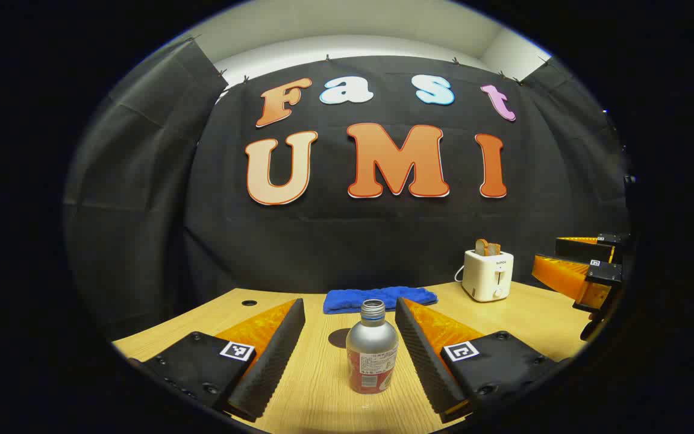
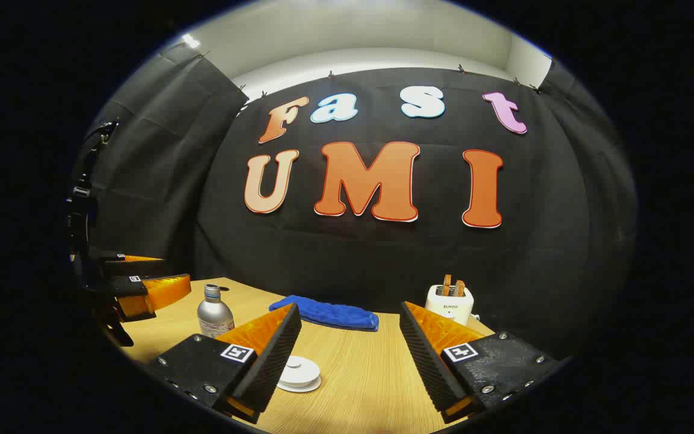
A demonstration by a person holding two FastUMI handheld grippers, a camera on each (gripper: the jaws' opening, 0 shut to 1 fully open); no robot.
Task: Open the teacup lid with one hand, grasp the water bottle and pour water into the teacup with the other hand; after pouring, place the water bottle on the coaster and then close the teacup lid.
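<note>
The left tongs (image 1: 350, 337) stood wide open with nothing in their grip, the bottle (image 1: 372, 349) upright between the two fingers and touching neither. The bottle stood near the front edge of the desk (image 1: 515, 313), its neck uncapped. Whether it held water could not be told, for its body was opaque. If those fingers closed off-centre, one would reach the bottle first and could push it over, and an open neck would then spill across the desk.

Further right, in the right gripper view, the teacup lid (image 2: 297, 369) sat on a white piece just beside the left finger of the right tongs (image 2: 350, 355), towards the front edge. How much of the cup lay under it was hidden by that finger, and so was anything inside. The right tongs were also wide open and held nothing. The lid's knob looked small and smooth; a pinch placed low or to one side could slip off, or drag the cup along the desk.

A blue cloth (image 1: 380, 298) lay near the back edge, and a toaster (image 1: 488, 275) stood towards the back right corner, with bread in its slots.
</note>
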